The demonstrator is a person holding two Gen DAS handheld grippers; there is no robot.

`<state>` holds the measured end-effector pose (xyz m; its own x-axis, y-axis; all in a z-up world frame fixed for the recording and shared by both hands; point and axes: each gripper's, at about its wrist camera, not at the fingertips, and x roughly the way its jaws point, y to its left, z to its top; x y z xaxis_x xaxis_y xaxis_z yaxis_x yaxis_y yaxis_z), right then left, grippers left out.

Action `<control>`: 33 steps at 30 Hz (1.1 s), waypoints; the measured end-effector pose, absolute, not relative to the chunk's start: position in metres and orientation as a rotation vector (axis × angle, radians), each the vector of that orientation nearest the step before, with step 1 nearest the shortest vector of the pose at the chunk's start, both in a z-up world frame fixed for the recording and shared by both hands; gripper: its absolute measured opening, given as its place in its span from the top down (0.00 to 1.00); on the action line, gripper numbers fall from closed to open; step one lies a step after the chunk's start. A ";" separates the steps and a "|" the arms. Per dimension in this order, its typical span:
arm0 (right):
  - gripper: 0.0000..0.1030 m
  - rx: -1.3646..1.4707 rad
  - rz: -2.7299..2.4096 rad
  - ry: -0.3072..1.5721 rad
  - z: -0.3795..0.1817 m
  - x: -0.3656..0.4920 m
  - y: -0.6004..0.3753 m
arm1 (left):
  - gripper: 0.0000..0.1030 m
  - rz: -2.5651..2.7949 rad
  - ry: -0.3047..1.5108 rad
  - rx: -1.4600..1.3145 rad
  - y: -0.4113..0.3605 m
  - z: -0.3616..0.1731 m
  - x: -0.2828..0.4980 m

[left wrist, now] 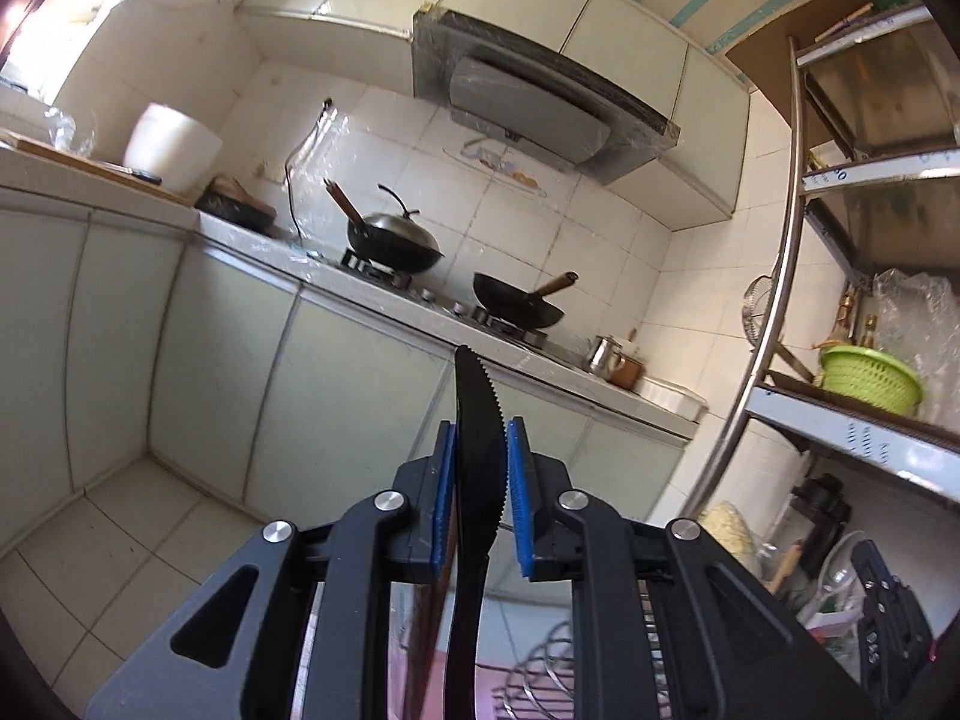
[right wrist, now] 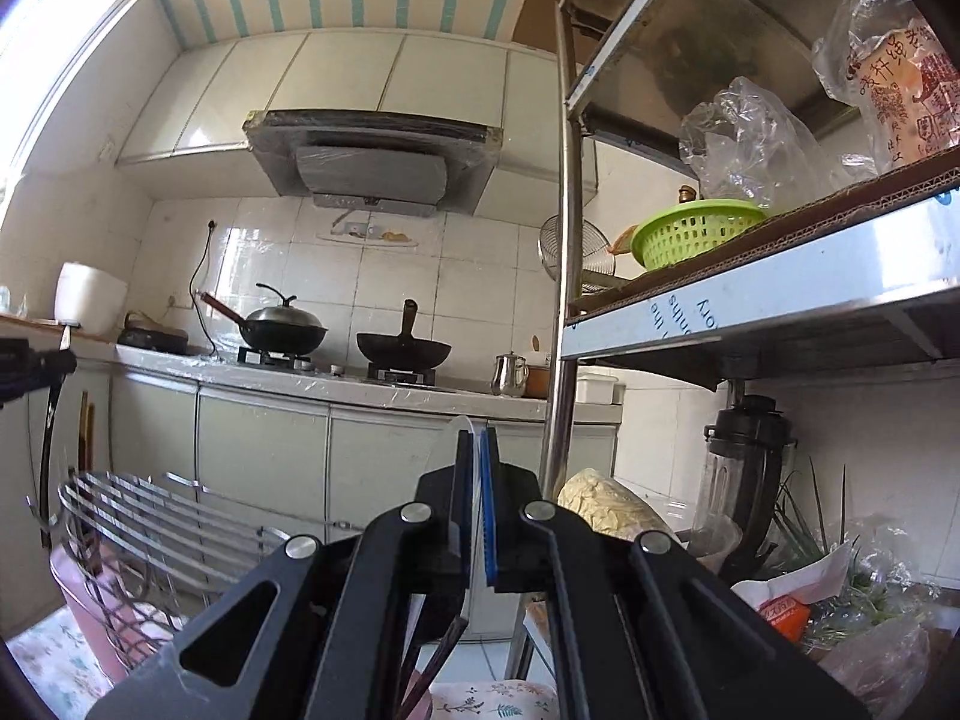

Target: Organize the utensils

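Black knife point(left wrist: 477, 450) pinched in left hand-held gripper point(left wrist: 480, 480), handle cut off; right hand-held gripper point(right wrist: 477, 498) clamps clear utensil point(right wrist: 459, 426), type unclear.

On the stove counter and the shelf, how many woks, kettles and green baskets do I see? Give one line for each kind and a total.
Woks: 2, a lidded wok and an open wok
Metal kettle: 1
Green basket: 1
Total: 4

Stove: two woks point(right wrist: 403, 348) on counter point(right wrist: 336, 387), under hood point(right wrist: 372, 162).
Shelf rack point(right wrist: 750, 294): right of counter, basket point(right wrist: 696, 231) on it.
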<state>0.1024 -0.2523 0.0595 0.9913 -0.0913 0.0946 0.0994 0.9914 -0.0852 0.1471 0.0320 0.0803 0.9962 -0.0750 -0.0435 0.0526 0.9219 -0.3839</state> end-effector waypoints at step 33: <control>0.95 0.097 0.027 0.326 0.002 0.107 -0.265 | 0.85 -0.036 0.346 -0.394 0.029 0.001 0.131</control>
<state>0.1068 -0.2649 0.0021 0.9471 0.0420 -0.3182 -0.0108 0.9950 0.0990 0.1309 0.0288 0.0012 0.9408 -0.1007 -0.3236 -0.0325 0.9237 -0.3818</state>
